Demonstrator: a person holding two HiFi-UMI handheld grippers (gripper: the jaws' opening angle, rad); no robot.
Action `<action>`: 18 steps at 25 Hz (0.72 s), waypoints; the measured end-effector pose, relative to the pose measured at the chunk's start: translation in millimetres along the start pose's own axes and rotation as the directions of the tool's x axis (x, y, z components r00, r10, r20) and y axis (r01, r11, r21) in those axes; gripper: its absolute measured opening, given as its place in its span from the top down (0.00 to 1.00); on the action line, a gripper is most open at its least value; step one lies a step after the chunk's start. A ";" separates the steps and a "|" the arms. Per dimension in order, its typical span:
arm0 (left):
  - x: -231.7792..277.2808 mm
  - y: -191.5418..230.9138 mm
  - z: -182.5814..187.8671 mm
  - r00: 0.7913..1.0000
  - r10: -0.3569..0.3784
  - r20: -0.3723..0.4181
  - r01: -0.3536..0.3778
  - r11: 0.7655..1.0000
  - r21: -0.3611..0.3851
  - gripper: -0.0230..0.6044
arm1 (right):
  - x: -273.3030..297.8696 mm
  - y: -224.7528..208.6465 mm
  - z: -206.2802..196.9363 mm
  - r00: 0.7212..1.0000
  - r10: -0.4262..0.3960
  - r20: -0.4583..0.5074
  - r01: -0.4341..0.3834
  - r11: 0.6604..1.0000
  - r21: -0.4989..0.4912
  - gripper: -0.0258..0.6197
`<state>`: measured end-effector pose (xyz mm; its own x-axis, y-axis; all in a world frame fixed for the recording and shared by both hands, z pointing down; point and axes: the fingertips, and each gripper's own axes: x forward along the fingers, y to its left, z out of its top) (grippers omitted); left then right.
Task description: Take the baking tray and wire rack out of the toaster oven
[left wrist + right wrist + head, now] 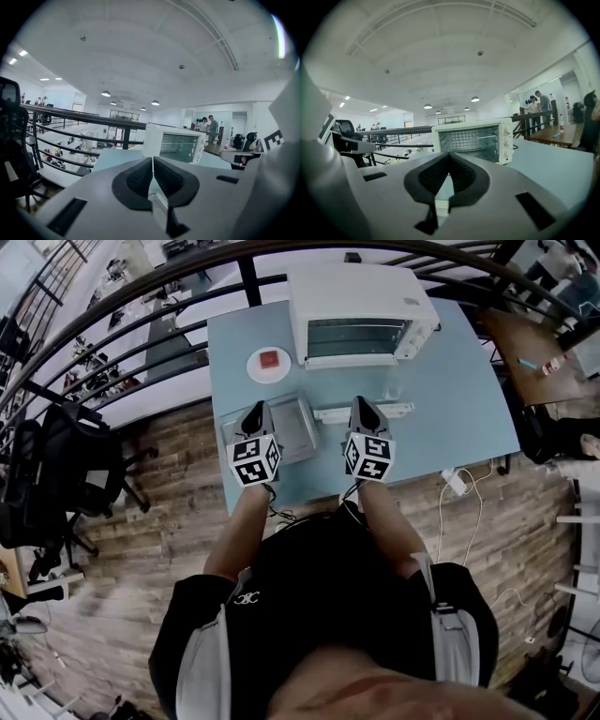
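**Gripper state.** The left gripper [257, 412] and the right gripper [365, 403] are held side by side above the near half of the pale blue tabletop [450, 399], both pointing toward its far edge. In the left gripper view, the jaws of the left gripper [153, 160] are together with nothing between them. In the right gripper view, the jaws of the right gripper [449, 155] are likewise together and empty.

**Task items.** The white toaster oven [361, 310] stands at the far edge of the tabletop, its glass door facing the person. The grey rectangular metal baking tray [298, 424] lies flat on the tabletop outside the oven, beside and partly beneath the left gripper. A long white bar [380, 412] lies just beyond the right gripper; whether it belongs to the wire rack cannot be told.

**Other items.** A round white plate [255, 371] carrying a red square object [270, 359] sits left of the oven.
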<state>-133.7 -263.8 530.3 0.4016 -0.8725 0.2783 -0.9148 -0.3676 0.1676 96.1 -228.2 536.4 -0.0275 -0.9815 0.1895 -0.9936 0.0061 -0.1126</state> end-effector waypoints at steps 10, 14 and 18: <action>54.9 -82.8 20.6 0.998 -0.061 0.006 0.060 0.997 0.039 0.93 | 7.3 -80.1 19.6 0.999 -0.035 0.022 0.034 0.999 0.021 0.96; 77.4 -113.4 24.4 0.996 -0.084 -0.005 0.085 0.996 0.043 0.93 | 15.2 -109.6 24.7 0.998 -0.052 0.028 0.052 0.999 0.002 0.96; 100.1 -129.2 23.8 0.997 -0.078 -0.016 0.078 0.996 0.046 0.93 | 31.2 -134.1 27.8 0.998 -0.047 0.029 0.047 0.999 0.021 0.96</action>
<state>23.7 -311.2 514.0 0.4721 -0.8362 0.2791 -0.8815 -0.4491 0.1456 231.5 -264.9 530.3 0.0225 -0.9859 0.1659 -0.9914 -0.0435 -0.1236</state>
